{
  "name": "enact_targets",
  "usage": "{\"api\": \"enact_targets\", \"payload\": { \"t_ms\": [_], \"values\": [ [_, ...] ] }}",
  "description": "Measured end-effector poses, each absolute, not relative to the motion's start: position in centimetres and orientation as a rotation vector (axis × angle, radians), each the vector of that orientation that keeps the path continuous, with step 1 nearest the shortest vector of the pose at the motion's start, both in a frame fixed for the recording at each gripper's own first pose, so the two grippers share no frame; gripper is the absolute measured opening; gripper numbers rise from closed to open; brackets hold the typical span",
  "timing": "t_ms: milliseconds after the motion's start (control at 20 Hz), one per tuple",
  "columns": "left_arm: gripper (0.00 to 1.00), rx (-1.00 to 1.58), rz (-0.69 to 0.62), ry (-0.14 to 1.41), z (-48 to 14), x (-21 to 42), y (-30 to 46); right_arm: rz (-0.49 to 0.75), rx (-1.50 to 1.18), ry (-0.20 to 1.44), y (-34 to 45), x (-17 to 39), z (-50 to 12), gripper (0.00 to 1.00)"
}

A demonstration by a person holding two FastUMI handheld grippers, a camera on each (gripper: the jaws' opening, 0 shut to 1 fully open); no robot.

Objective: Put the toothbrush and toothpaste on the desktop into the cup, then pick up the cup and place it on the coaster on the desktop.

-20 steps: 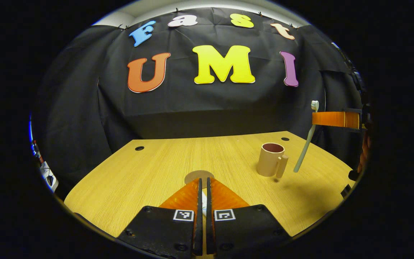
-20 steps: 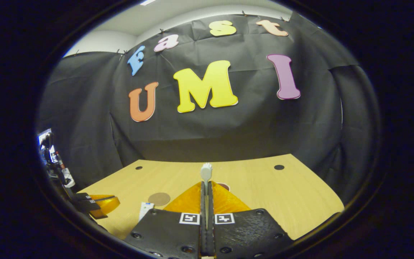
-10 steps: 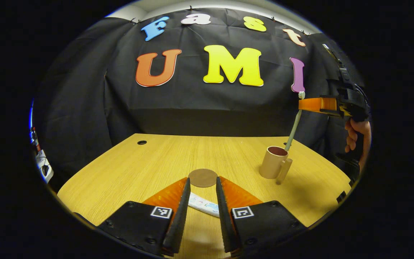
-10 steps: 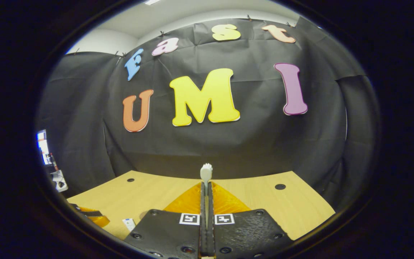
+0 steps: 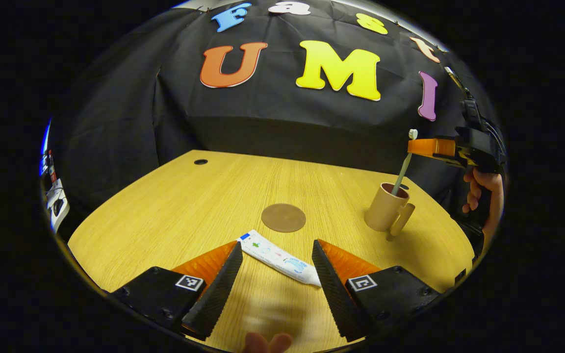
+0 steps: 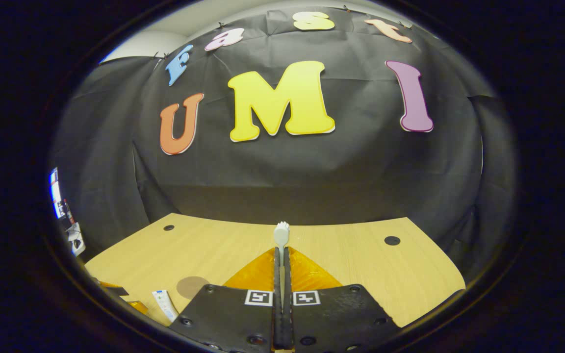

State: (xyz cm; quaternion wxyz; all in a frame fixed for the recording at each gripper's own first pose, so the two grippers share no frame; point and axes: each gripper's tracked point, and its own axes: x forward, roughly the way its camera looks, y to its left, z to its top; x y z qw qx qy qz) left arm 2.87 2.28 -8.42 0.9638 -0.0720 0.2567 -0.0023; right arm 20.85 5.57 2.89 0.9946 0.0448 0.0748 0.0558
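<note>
meanwhile the left gripper (image 5: 275, 257) hung low over the wooden desktop (image 5: 165, 220) with its jaws spread wide and nothing between them under pressure. the toothpaste tube (image 5: 279, 257) lay flat on the wood in the gap between the two fingers, slanted across it, its capped end close to the right-hand finger and its flat end just beside the tip of the other; whether either finger touched it i could not tell. just beyond the fingertips, straight ahead of the gap, sat the round brown coaster (image 5: 283, 217), bare and apart from the tube. farther ahead and off to the right of the jaws stood the tan cup (image 5: 386, 213), upright, its handle turned toward the near edge of the desk.

over the cup the right gripper (image 5: 424, 147) was held by a hand (image 5: 481, 193), its jaws clenched on the toothbrush (image 5: 403, 169) high up near the bristles. the brush hung tilted, its lower end down inside the cup's mouth. from the right gripper view the same grip showed close: the right gripper's (image 6: 281, 252) fingers were pressed together on the thin handle, and the bristled head (image 6: 281, 233) stuck up just past the fingertips. down to the left of those jaws, the tube (image 6: 165, 304) and the coaster (image 6: 192, 287) lay on the desk.
</note>
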Motion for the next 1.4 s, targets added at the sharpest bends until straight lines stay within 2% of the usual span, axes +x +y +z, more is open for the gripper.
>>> {"api": "enact_targets", "payload": {
  "t_ms": [200,400,500,600,750,800,1050,1100,1250,1300,1400],
  "values": [
    [0.91,-0.172,0.029,0.629,-10.6,3.8,1.5,0.118,0.083,0.2,5.5,21.8,1.1,0.01],
    [0.91,-0.209,0.087,0.703,-12.1,4.7,1.1,0.148,0.063,0.234,5.7,21.8,0.0,0.07],
    [0.91,-0.237,0.106,0.74,-12.6,4.9,0.9,0.161,0.061,0.226,5.8,21.6,0.1,0.19],
    [0.91,-0.24,0.124,0.786,-13.4,5.0,0.9,0.169,0.061,0.215,5.6,21.3,0.6,0.23],
    [0.91,-0.241,0.161,0.872,-14.8,5.6,0.9,0.166,0.064,0.165,4.5,19.9,1.8,0.38],
    [0.91,-0.247,0.171,0.895,-15.3,5.7,0.9,0.162,0.059,0.146,4.0,19.4,2.1,0.38],
    [0.89,-0.23,0.176,0.945,-15.6,5.8,1.3,0.153,0.049,0.064,1.8,16.6,3.9,0.51],
    [0.87,-0.217,0.19,0.952,-15.7,5.9,1.3,0.151,0.054,0.052,1.4,16.2,4.2,0.51],
    [0.63,-0.196,0.189,0.964,-15.9,6.1,1.2,0.141,0.069,0.018,0.4,15.2,4.9,0.51],
    [0.51,-0.196,0.179,0.965,-15.9,6.1,1.1,0.139,0.071,0.013,0.2,15.0,4.9,0.51],
    [0.45,-0.197,0.17,0.969,-15.8,6.0,1.0,0.144,0.068,0.009,0.2,14.6,4.7,0.55]
  ]
}}
